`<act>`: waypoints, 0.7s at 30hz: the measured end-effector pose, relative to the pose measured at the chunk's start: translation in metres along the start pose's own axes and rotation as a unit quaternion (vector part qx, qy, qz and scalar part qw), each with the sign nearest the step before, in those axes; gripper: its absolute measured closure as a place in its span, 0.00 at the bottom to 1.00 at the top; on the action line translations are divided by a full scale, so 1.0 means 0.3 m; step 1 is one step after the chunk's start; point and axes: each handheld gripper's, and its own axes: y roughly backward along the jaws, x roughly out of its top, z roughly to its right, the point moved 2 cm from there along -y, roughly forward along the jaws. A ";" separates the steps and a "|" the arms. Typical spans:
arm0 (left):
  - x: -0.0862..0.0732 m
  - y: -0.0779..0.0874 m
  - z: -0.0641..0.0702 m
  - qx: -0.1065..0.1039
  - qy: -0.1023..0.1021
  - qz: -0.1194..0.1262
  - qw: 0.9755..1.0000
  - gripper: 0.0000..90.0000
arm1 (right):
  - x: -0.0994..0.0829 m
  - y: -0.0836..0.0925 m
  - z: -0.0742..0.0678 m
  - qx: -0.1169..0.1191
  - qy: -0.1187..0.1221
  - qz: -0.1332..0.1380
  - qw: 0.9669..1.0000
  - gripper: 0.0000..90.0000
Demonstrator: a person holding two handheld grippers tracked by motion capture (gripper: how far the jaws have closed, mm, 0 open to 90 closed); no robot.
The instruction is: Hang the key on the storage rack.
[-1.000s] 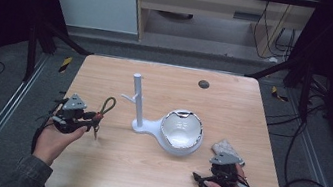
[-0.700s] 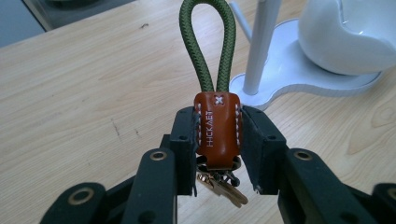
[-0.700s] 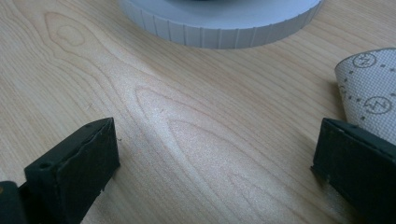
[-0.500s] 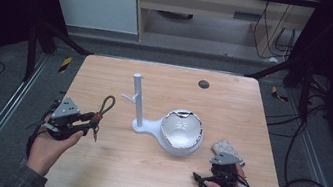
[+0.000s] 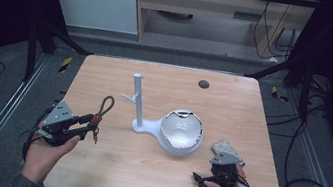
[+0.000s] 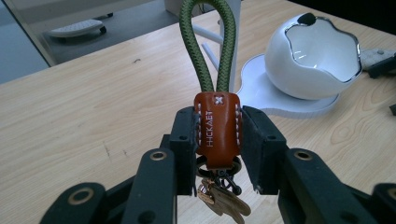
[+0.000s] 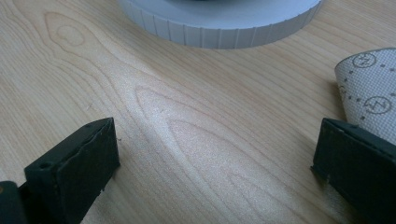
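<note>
From above I see my left gripper (image 5: 90, 125) carrying the keychain (image 5: 102, 110) near the white stand (image 5: 138, 103), its own view shows the jaws clamped on the leather tab (image 6: 217, 128), likely for hooking the loop next, while my right gripper (image 7: 212, 154) rests wide apart, empty.

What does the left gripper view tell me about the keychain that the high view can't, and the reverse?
Left gripper view: the orange leather tab carries stitching and lettering, sits clamped between the two black jaws, and small metal keys hang below it. High view: the whole table, the white stand's post, and the right gripper resting low near the table's front edge. Both: the green cord loop, the white bowl, and the left gripper holding the keychain.
</note>
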 end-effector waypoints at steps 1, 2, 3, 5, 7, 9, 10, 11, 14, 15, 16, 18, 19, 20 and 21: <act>0.001 0.001 0.002 -0.002 0.001 0.002 1.000 0.74 | 0.000 0.000 0.000 0.000 0.000 0.000 1.000 0.00; 0.003 0.002 0.004 -0.003 0.002 0.003 1.000 0.74 | 0.000 0.000 0.000 0.000 0.000 0.000 1.000 0.00; 0.005 0.003 0.006 -0.003 0.000 0.005 1.000 0.74 | 0.000 0.000 0.000 0.000 -0.001 0.000 1.000 0.00; 0.009 0.005 0.015 -0.004 0.000 0.010 1.000 0.74 | 0.000 0.000 0.000 0.000 -0.001 0.000 1.000 0.00; 0.015 0.007 0.022 -0.005 -0.004 0.013 1.000 0.74 | 0.000 0.000 0.000 0.000 0.000 0.000 1.000 0.00; 0.020 0.008 0.028 -0.006 -0.006 0.017 1.000 0.74 | 0.000 0.000 0.000 0.000 0.000 0.000 1.000 0.00; 0.024 0.008 0.032 -0.006 -0.007 0.018 1.000 0.74 | 0.000 0.000 0.000 0.000 -0.001 0.000 1.000 0.00; 0.027 0.007 0.035 -0.006 -0.008 0.019 1.000 0.74 | 0.000 0.000 0.000 0.000 -0.001 0.000 1.000 0.00; 0.034 0.005 0.041 -0.007 -0.010 0.021 1.000 0.74 | 0.000 0.000 0.000 -0.001 0.000 0.000 1.000 0.00; 0.036 0.004 0.042 -0.008 -0.010 0.021 1.000 0.74 | 0.000 0.000 0.000 -0.001 0.000 0.000 1.000 0.00; 0.038 0.003 0.043 -0.008 -0.011 0.022 1.000 0.74 | -0.001 0.001 0.000 -0.001 -0.001 0.000 1.000 0.00; 0.041 0.001 0.044 -0.009 -0.012 0.021 1.000 0.74 | -0.001 0.001 0.000 -0.001 -0.001 0.000 1.000 0.00; 0.042 0.000 0.045 -0.009 -0.013 0.022 1.000 0.74 | 0.000 0.001 0.000 -0.001 0.000 0.000 1.000 0.00; 0.043 -0.002 0.046 -0.009 -0.013 0.022 1.000 0.74 | 0.000 0.001 0.000 -0.001 0.000 0.000 1.000 0.00; 0.043 -0.002 0.046 -0.009 -0.013 0.022 1.000 0.74 | 0.000 0.001 0.000 -0.001 0.000 0.000 1.000 0.00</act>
